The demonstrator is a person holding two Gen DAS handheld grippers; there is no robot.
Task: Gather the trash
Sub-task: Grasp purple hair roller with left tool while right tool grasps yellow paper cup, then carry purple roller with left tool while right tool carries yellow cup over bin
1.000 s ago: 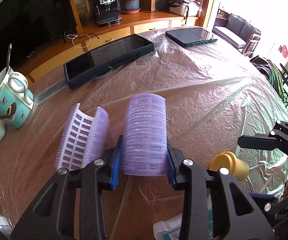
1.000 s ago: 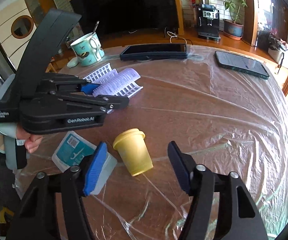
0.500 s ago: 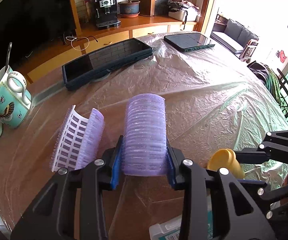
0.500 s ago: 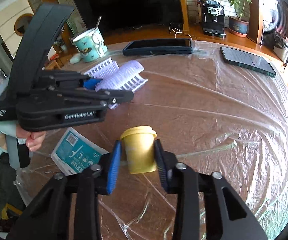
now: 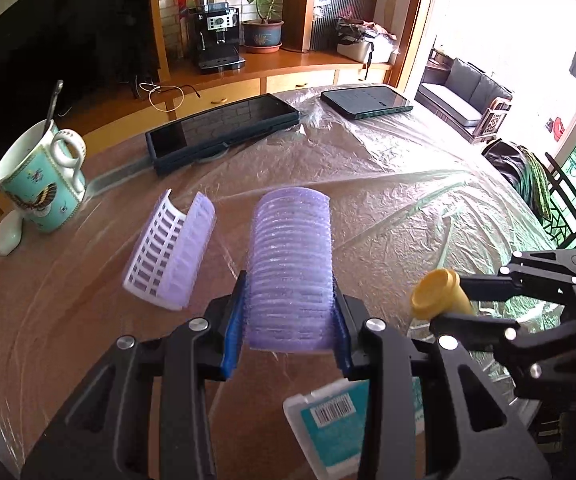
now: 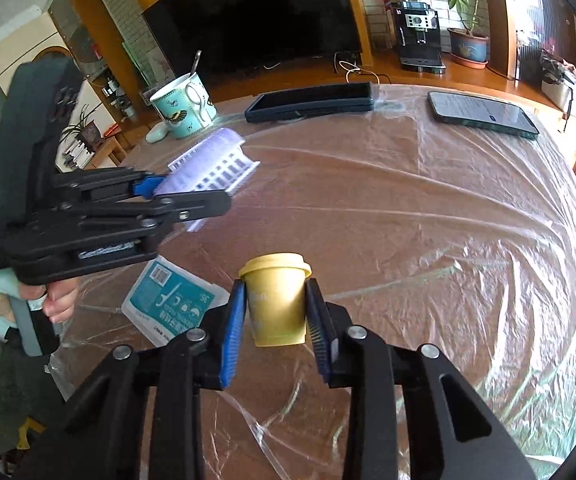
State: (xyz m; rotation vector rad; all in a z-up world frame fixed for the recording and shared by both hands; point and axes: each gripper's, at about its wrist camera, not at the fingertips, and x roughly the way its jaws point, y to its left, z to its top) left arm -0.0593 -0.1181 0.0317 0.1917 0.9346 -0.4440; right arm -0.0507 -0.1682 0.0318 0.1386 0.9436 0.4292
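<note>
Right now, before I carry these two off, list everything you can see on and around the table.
Hair roller: 1, purple, in the left gripper's jaws.
Roller shell: 1, white and lilac, on the table left of the held roller.
Small cup: 1, yellow, lidded, in the right gripper's jaws.
Packet: 1, teal and white, flat on the table near both grippers.
Mug: 1, teal patterned, spoon inside, far left edge.
Phones: 2, dark, far side of the table.
Plastic sheet: 1, clear, over the table.
Coffee machine: 1, black, on the sideboard.
Left gripper: shut on the roller.
Right gripper: shut on the cup.
</note>
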